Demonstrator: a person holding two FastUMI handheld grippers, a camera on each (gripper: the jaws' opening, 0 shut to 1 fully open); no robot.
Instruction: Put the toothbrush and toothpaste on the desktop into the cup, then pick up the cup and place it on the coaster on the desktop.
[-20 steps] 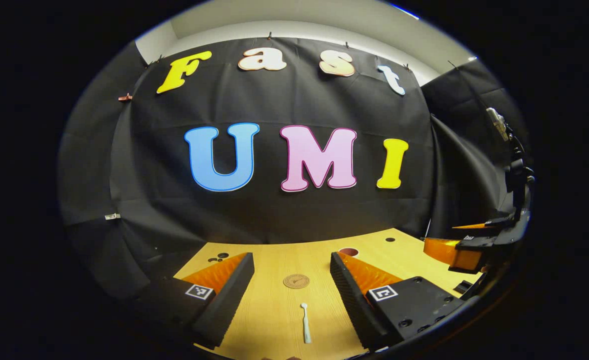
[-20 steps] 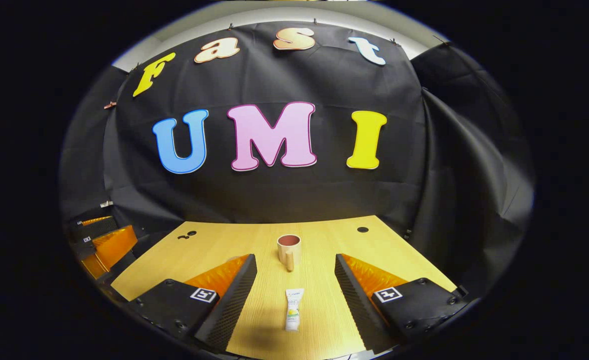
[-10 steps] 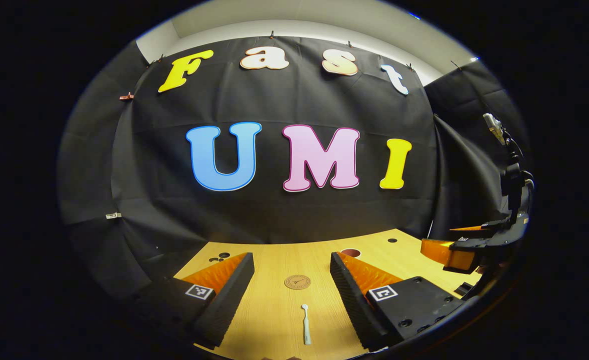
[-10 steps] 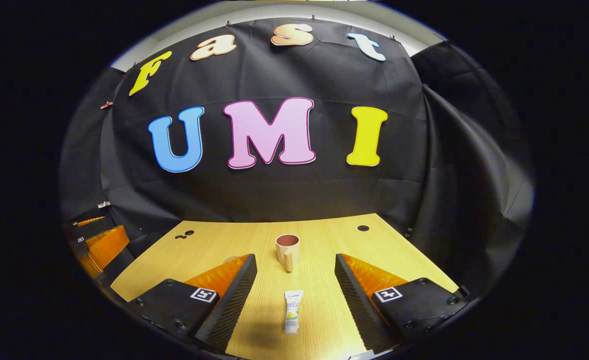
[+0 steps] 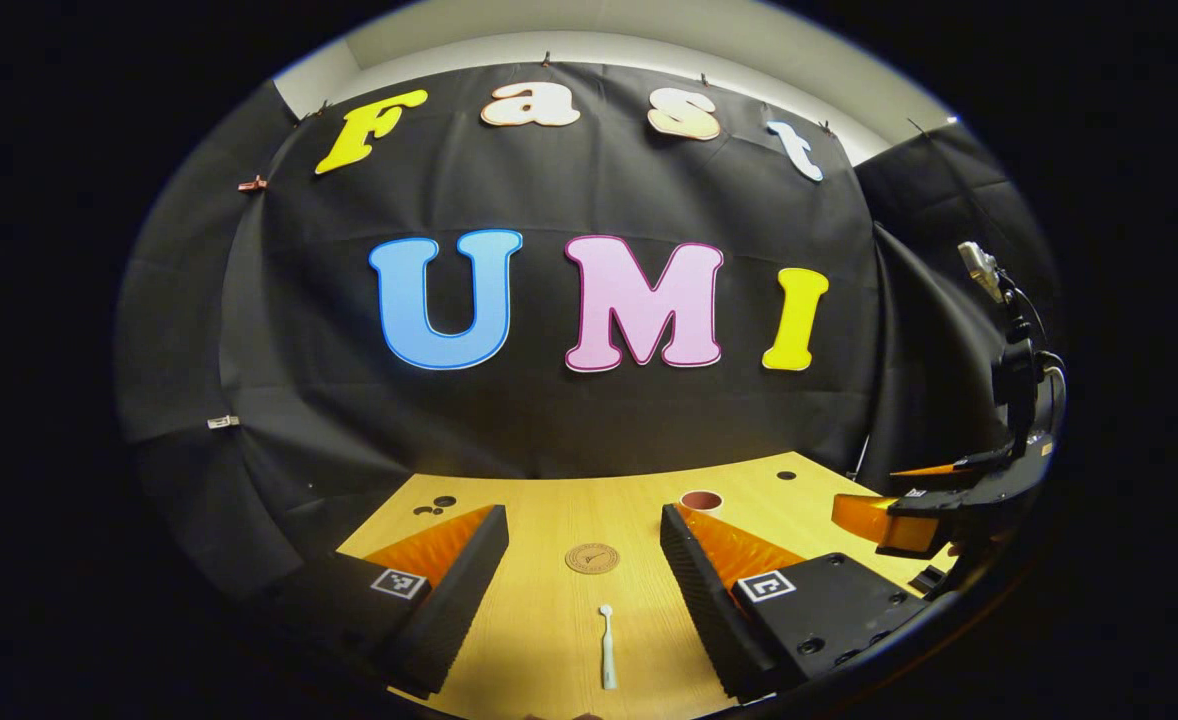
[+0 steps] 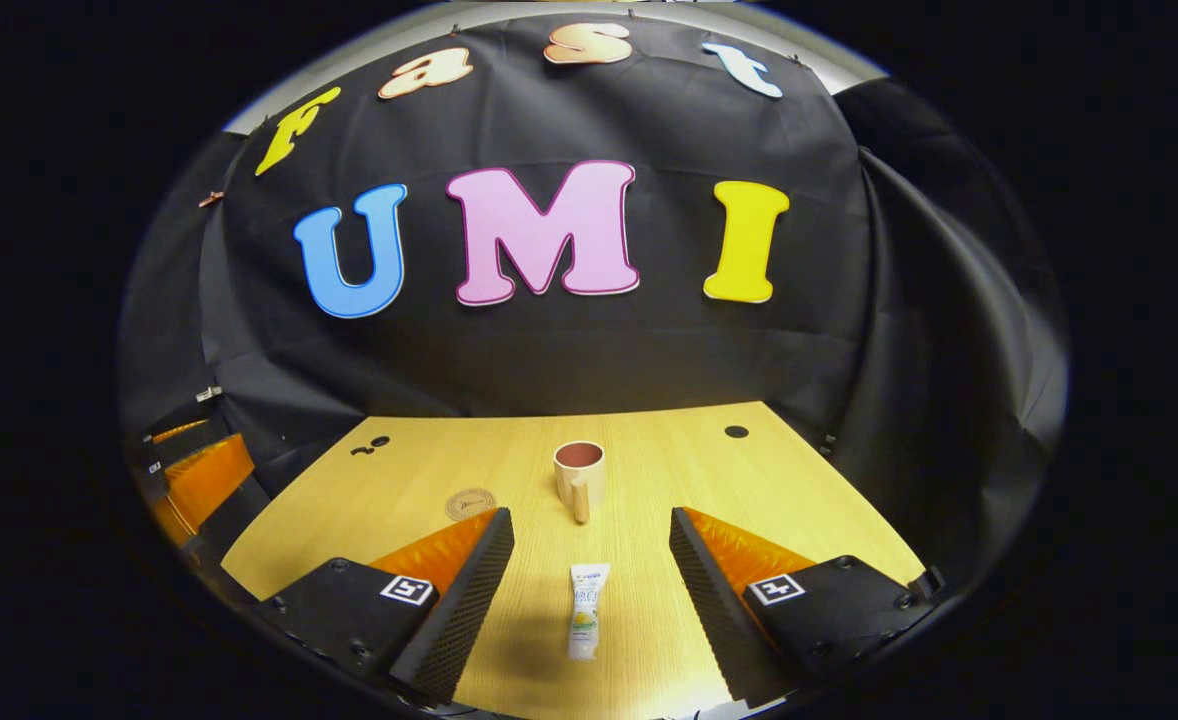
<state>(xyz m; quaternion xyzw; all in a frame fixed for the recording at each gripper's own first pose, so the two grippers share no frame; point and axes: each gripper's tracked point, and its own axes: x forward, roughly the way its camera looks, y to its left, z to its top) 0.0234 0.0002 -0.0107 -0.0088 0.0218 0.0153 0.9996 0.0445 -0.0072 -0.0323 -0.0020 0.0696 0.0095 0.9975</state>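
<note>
Both hand-held grippers wide open, holding nothing. Left hand-held gripper lines up w/ toothbrush, lying flat on the counter, coaster just beyond. Right hand-held gripper frames toothpaste; cup stands farther back. Risks, I reckon: brush is thin & flat, so fingers may skid over it; the tube could squash or slip; a clumsy drop could tip the cup.

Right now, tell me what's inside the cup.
In the right gripper view the cup stands upright on the desktop; its reddish-brown inner wall shows and nothing sticks out. Its bottom is hidden by the rim. The toothpaste lies outside it.
</note>
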